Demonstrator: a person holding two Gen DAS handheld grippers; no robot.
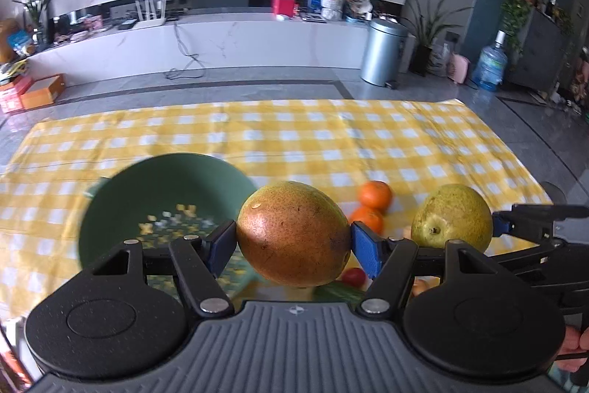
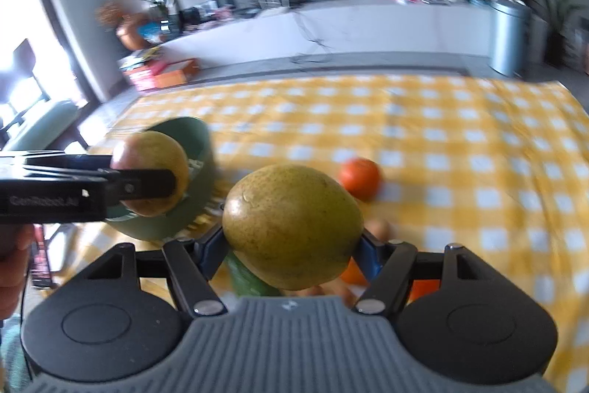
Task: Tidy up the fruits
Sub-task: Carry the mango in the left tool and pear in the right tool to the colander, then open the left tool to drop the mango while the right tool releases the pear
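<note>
My left gripper (image 1: 293, 244) is shut on a reddish-brown pear (image 1: 292, 232) and holds it above the cloth, just right of a green bowl (image 1: 154, 194). My right gripper (image 2: 292, 245) is shut on a yellow-green pear (image 2: 292, 227); that pear also shows in the left wrist view (image 1: 452, 218). In the right wrist view the left gripper (image 2: 140, 186) with its reddish pear (image 2: 151, 150) hangs in front of the green bowl (image 2: 200, 142). Two oranges (image 1: 373, 197) lie on the cloth between the pears.
A yellow checked cloth (image 1: 294, 131) covers the floor. A small red tomato (image 1: 354, 277), a green vegetable (image 1: 337, 291) and an egg (image 2: 379, 227) lie under the grippers. A metal bin (image 1: 384, 52) and a TV bench (image 1: 221, 39) stand behind.
</note>
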